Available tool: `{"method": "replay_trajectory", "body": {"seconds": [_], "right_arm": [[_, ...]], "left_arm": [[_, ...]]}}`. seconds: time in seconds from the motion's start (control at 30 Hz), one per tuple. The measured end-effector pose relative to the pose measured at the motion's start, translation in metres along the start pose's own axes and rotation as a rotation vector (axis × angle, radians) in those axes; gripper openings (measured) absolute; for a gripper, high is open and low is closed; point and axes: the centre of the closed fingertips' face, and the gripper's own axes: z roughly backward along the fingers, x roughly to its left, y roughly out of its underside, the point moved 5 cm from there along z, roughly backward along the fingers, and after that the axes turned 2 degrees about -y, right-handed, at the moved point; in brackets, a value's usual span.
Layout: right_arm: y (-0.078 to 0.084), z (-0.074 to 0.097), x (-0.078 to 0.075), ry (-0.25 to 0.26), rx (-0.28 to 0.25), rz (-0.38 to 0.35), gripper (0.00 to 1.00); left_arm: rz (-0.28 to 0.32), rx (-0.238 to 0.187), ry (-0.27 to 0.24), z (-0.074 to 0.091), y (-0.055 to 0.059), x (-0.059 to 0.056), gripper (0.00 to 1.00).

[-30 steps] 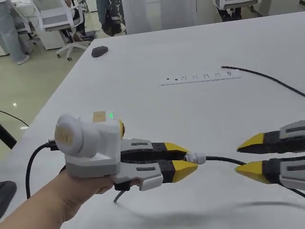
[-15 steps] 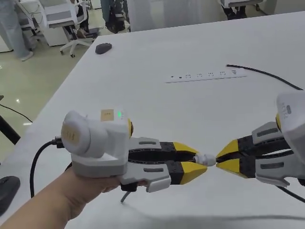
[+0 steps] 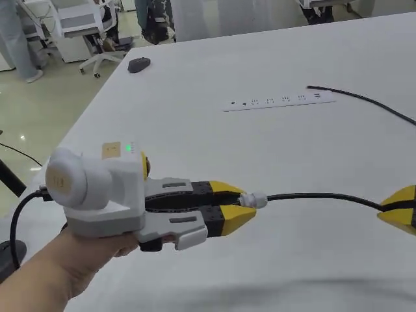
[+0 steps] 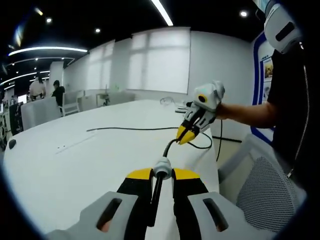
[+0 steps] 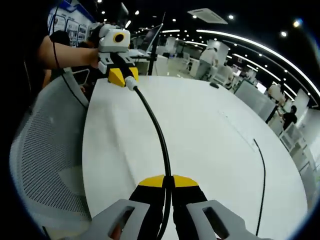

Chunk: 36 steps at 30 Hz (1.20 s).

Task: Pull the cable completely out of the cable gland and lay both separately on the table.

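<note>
two grippers in play, and nearest the camera a hand (image 3: pixel 71 270) wraps the chunky white plastic body of the left gripper (image 3: pixel 250 205). its jaws, black with wedge-shaped yellow tips, squeeze in on the cable gland (image 3: pixel 252 200), a small pale rounded fitting whose nose pokes just past the tips. over to the left gripper view: the cable gland (image 4: pixel 162 167) sits like a grey-white knob right at the yellow tips, a dark line of cable running back down the narrow slot between the jaws.

out of the fitting's front comes the cable (image 3: pixel 325 196), smooth, black and round, held clear above the table (image 3: pixel 195 136) in a gentle curve and threaded through the fitting, not out of it. at its other end the right gripper (image 3: pixel 400 213) peeks in at the frame edge, yellow tips showing. in the right gripper view its jaws are pressed together on the cable (image 5: pixel 156 125), which arcs away to the left gripper (image 5: pixel 122 76).

further back on the matte white table lies a long, flat white power strip (image 3: pixel 278 101), its thin black cord (image 3: pixel 364 101) trailing off to the right. a dark oval mouse (image 3: pixel 138 64) rests near the far left edge. beyond that, white office chairs (image 3: pixel 75 26) stand on a glossy floor.
</note>
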Motion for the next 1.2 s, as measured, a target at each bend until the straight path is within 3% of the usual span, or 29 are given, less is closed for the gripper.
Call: {"method": "replay_trajectory", "body": {"seconds": [0.2,0.53,0.7,0.77,0.87,0.97,1.07,1.2], "right_arm": [[0.029,-0.005,0.0,0.014,0.068,-0.039,0.0],[0.032,-0.014,0.004,-0.004,0.083,-0.037,0.0],[0.028,-0.016,0.007,-0.007,0.083,-0.026,0.03],[0.021,-0.017,0.009,-0.014,0.06,-0.019,0.09],[0.0,-0.024,0.016,-0.044,0.006,0.01,0.08],[-0.035,-0.039,0.03,-0.123,-0.114,0.026,0.09],[-0.064,-0.053,0.04,-0.169,-0.175,0.073,0.11],[-0.089,-0.065,0.046,-0.201,-0.186,0.142,0.1]], "left_arm": [[0.009,-0.009,-0.015,0.002,0.002,0.002,0.14],[0.007,0.01,-0.011,-0.002,0.006,0.0,0.14],[-0.022,0.013,-0.033,-0.003,0.007,0.003,0.14],[-0.019,0.012,-0.032,-0.003,0.007,0.003,0.14],[-0.017,0.022,-0.028,-0.005,0.008,0.003,0.14],[-0.009,0.023,-0.024,-0.005,0.008,0.002,0.14],[-0.01,0.03,-0.018,-0.005,0.008,0.0,0.14],[-0.013,0.035,-0.014,-0.004,0.008,-0.002,0.14]]}}
